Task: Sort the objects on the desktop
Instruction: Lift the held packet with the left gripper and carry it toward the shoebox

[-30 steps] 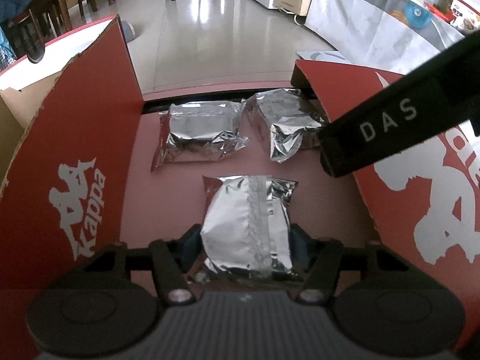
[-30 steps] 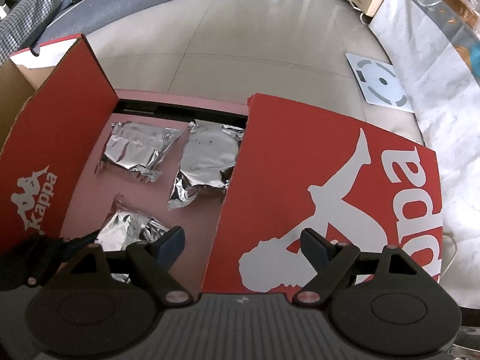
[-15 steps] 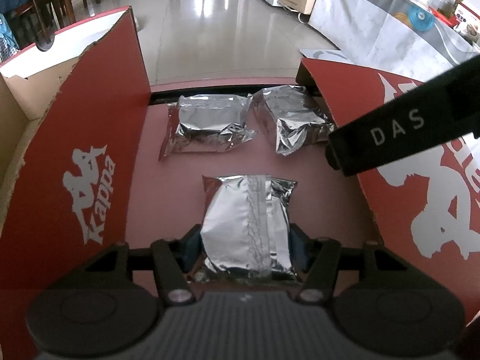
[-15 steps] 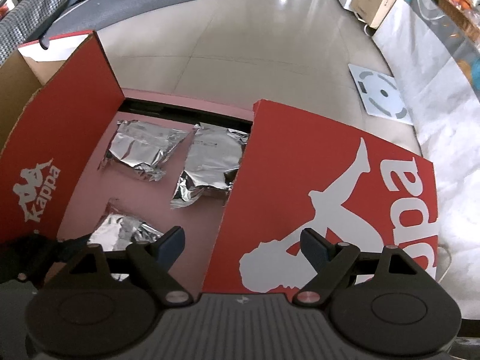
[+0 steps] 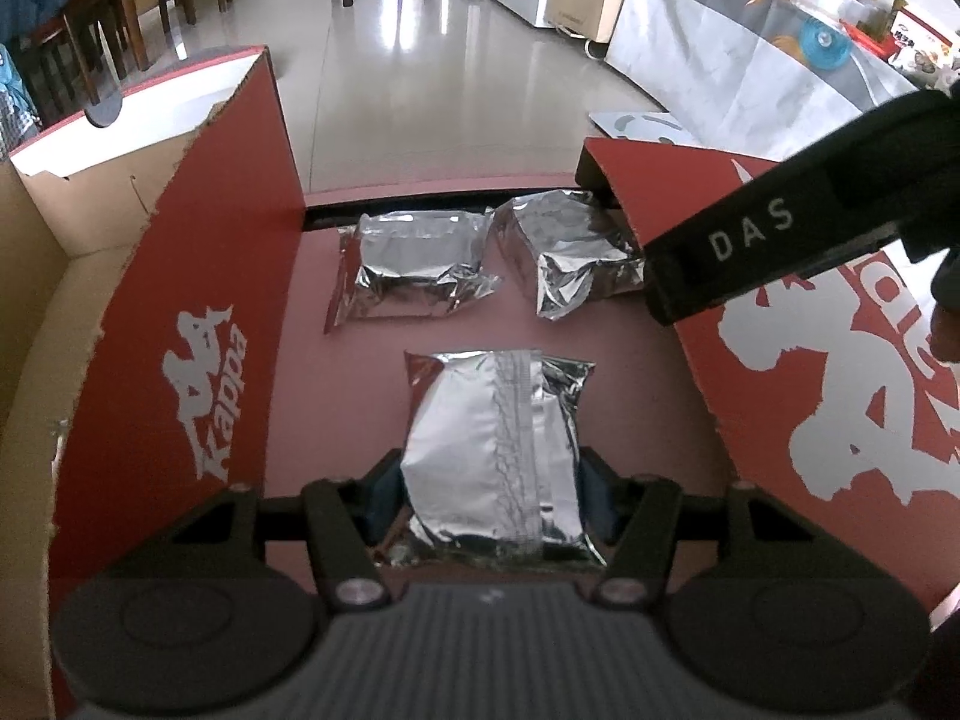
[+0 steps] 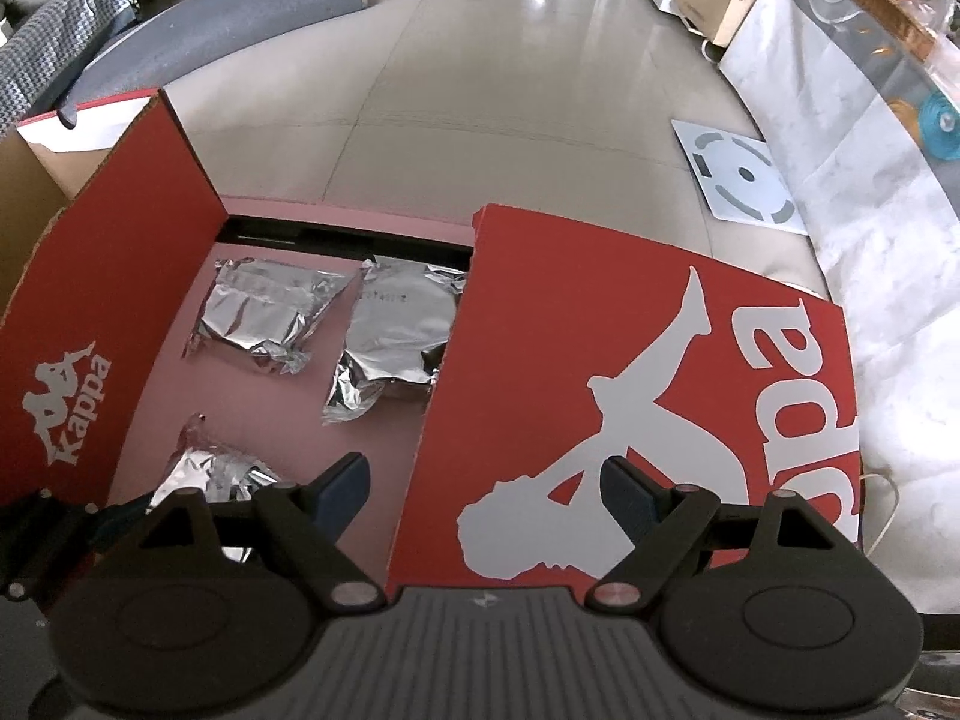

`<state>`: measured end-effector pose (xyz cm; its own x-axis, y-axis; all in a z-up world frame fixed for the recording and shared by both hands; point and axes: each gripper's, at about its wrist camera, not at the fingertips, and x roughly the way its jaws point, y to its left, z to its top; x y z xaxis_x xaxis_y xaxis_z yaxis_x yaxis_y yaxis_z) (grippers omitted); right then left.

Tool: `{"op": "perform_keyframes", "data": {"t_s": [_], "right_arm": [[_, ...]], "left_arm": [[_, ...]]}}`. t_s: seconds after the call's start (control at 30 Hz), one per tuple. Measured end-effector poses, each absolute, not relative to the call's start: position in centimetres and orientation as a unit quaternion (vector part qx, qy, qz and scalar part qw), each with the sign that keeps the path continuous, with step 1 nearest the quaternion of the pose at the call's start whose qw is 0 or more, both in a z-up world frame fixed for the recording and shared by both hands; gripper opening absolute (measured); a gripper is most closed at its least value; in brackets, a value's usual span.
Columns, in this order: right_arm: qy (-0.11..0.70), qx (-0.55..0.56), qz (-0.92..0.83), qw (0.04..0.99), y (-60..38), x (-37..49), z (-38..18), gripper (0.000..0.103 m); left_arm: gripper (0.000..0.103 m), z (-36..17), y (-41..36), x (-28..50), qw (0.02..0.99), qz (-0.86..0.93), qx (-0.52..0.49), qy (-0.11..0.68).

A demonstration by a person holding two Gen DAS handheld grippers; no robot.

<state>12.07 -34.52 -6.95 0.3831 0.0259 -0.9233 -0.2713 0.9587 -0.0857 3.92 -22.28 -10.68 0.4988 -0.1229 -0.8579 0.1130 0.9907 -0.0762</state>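
A silver foil packet (image 5: 486, 420) sits between the fingers of my left gripper (image 5: 489, 492), which is shut on it low over the pink floor (image 5: 372, 372) of a red Kappa box. Two more foil packets (image 5: 414, 264) (image 5: 570, 252) lie side by side at the far end of the box. In the right wrist view my right gripper (image 6: 483, 486) is open and straddles the near edge of the box's right flap (image 6: 630, 360). The same two packets (image 6: 264, 312) (image 6: 402, 336) show beyond it, and the held packet (image 6: 210, 474) at lower left.
The red left flap (image 5: 198, 360) stands upright, with a brown cardboard box (image 5: 36, 300) beside it. A black bar marked DAS (image 5: 780, 240) crosses above the right flap. On the tiled floor beyond lie a white printed sheet (image 6: 744, 180) and a grey mat (image 6: 228, 24).
Both views have shifted slightly and show more of the floor beyond the box. The foil packet stays in my left gripper, and the right gripper stays open over the flap.
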Motion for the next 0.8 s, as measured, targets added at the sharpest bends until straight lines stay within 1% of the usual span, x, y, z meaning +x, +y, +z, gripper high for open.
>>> {"op": "perform_keyframes", "data": {"t_s": [0.8], "right_arm": [[0.538, -0.118, 0.079, 0.831, -34.6, 11.3, -5.9, 0.084]], "left_arm": [[0.057, -6.5, -21.5, 1.5, 0.886, -0.065, -0.003, 0.459]]}}
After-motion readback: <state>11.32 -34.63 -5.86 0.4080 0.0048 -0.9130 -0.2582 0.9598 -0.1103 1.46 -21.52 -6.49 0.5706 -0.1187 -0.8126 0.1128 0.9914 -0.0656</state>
